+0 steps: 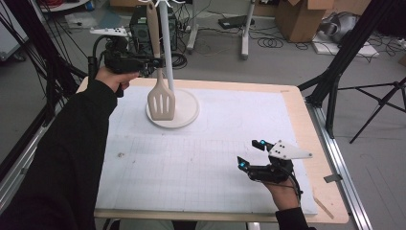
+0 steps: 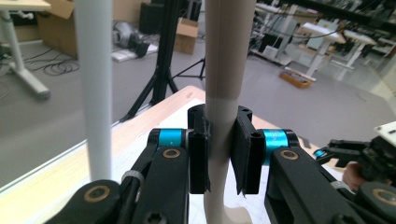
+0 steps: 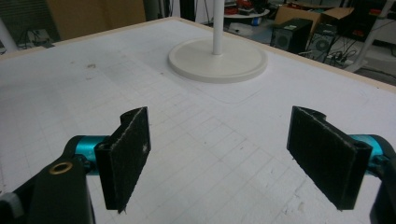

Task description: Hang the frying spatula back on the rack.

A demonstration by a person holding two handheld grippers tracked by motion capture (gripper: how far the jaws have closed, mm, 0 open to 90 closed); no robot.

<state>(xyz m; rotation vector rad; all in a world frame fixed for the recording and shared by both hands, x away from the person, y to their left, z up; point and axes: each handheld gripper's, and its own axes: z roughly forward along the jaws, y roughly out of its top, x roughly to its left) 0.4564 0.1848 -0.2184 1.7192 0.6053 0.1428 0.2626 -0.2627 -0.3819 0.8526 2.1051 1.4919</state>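
The left gripper (image 1: 155, 62) is clenched on the handle of a slotted spatula (image 1: 161, 98), held high over the far left part of the table (image 1: 297, 103), and the left gripper view shows both pads pressed flat against the pale handle (image 2: 223, 70) from either side. The spatula hangs upright, its long axis running straight up and down, blade lowest and just above the round base (image 1: 189, 112) of a white stand, with the stand's thin pole (image 1: 165, 43) rising close beside the handle and parallel to it (in the left gripper view the pole (image 2: 95, 93) stands just to the left of the jaws). That closeness is what the next move most likely turns on: the handle's top sits up near the head of the pole, so the spatula looks to be either going onto a hook there or coming off one, and the top of the stand is cropped too tightly to tell which. The right gripper (image 1: 256, 155) rests low near the front right of the table, well apart from the stand, its jaws spread wide with nothing between them; the left hand (image 1: 115, 76) is plainly the nearer one and carries the work alone.
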